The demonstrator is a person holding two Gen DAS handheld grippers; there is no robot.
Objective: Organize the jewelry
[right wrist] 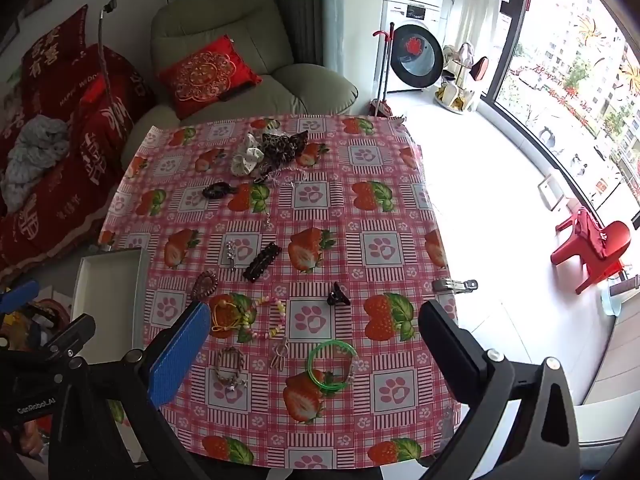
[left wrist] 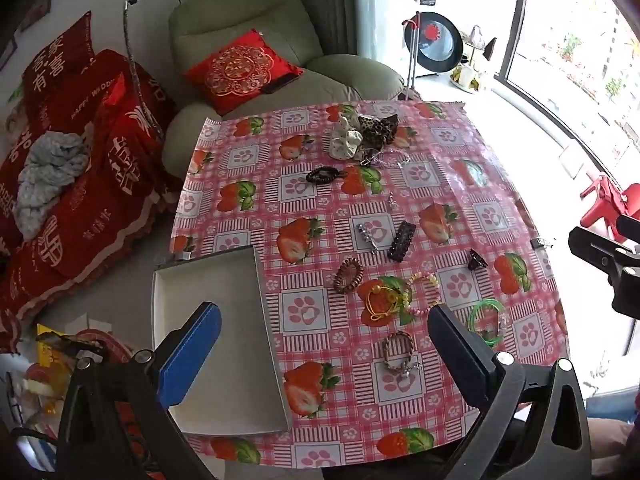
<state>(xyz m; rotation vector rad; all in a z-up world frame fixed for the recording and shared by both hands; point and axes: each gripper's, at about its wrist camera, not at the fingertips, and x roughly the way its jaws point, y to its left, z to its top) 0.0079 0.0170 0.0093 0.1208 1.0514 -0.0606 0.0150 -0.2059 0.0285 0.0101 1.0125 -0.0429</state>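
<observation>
Jewelry lies scattered on a strawberry-print tablecloth (left wrist: 400, 208). Near the front are a green bangle (left wrist: 486, 322) (right wrist: 331, 365), a pastel bead bracelet (left wrist: 422, 294) (right wrist: 272, 318), a yellow cord bracelet (left wrist: 378, 300), a braided bracelet (left wrist: 396, 350) (right wrist: 230, 366) and a brown bead bracelet (left wrist: 348, 275). A dark hair clip (left wrist: 401, 241) (right wrist: 262, 261) lies mid-table. An open grey tray (left wrist: 224, 344) (right wrist: 108, 292) sits at the table's left edge. My left gripper (left wrist: 324, 344) is open and empty above the front of the table. My right gripper (right wrist: 314, 344) is open and empty above the green bangle.
Scrunchies (left wrist: 362, 136) and a thin chain lie at the far side. A small black claw clip (right wrist: 338, 295) sits mid-right. A green armchair (left wrist: 272, 64) with a red cushion stands behind the table, a red-covered sofa (left wrist: 80, 184) at the left, a red stool (right wrist: 592, 248) at the right.
</observation>
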